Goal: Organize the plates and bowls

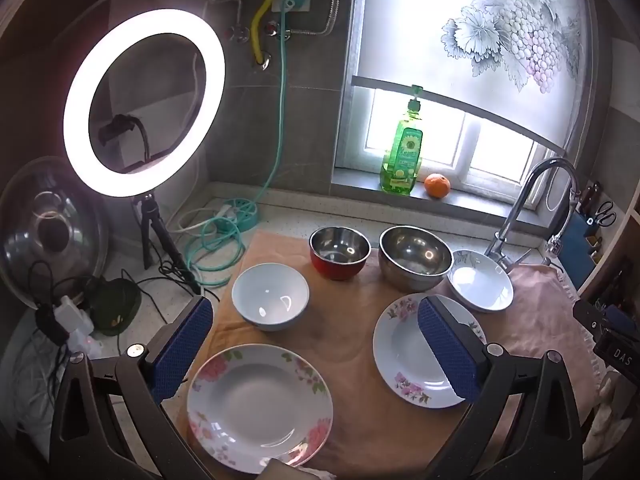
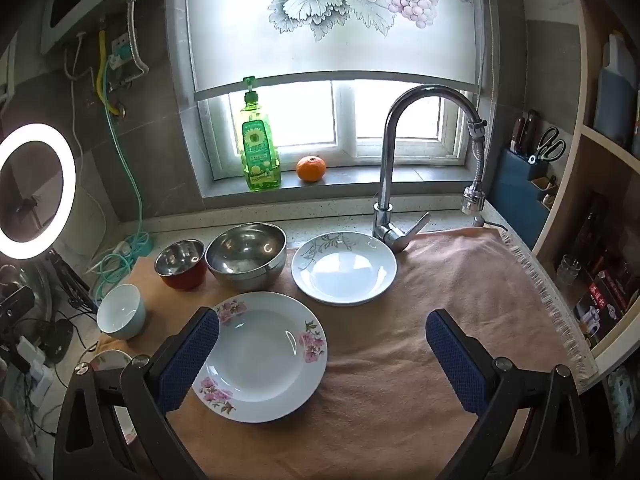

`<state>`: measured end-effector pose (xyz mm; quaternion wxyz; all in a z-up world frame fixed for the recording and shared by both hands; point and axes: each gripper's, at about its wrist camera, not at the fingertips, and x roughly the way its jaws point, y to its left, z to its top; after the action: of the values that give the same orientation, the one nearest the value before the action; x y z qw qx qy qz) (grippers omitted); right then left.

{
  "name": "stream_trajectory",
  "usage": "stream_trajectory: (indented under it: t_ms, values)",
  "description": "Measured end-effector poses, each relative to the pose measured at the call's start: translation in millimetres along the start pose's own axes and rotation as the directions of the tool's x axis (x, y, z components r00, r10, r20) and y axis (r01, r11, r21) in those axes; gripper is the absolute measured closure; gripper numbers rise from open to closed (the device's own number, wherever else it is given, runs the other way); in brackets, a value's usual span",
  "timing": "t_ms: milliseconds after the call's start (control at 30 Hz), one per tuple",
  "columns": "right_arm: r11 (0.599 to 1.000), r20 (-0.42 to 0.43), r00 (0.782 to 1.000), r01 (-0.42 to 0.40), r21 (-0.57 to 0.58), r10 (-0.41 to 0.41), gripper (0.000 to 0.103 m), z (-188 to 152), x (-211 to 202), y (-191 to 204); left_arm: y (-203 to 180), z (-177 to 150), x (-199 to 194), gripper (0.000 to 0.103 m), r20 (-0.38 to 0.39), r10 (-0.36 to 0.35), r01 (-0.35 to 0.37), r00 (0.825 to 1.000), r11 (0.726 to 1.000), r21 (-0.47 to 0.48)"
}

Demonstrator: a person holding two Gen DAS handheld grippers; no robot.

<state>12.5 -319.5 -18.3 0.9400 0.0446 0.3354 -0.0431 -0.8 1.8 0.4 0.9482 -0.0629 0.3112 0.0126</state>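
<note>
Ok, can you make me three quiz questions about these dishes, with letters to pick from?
1. Where is the orange?
A. on the windowsill
B. in a bowl
C. on a plate

2. How many plates are on the cloth?
A. one
B. three
C. five

3. How are the claws?
A. both open and empty
B. both shut on plates
C. one holding a bowl

Answers:
1 A, the orange sits on the windowsill beside the green bottle.
2 B, two pink-flowered plates and one leaf-patterned plate.
3 A, the left claw and right claw stand wide, gripping nothing.
</note>
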Motion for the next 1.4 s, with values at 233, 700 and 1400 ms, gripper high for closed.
stream_trajectory:
  t_ms: [233,700,1400]
  values:
    - [1.0,0.013,1.0,0.008,0.019,-0.008,0.001,6,-7,-4,2,-9,4,0.001,-0.003,-0.016,0.016,1.0,1.0,0.011]
    - [0.999,0.042,0.999,0.005,0.04,-0.007,0.001,7,-12,-2,-3,-2,0,0.001,-0.004,-0.004,0.004,1.0,1.0,0.021]
    - [1.0,0.041,0.999,0.005,0.028,-0.006,0.001,8,-10,1,-5,0,3,0.001,-0.002,-0.008,0.008,1.0,1.0,0.02]
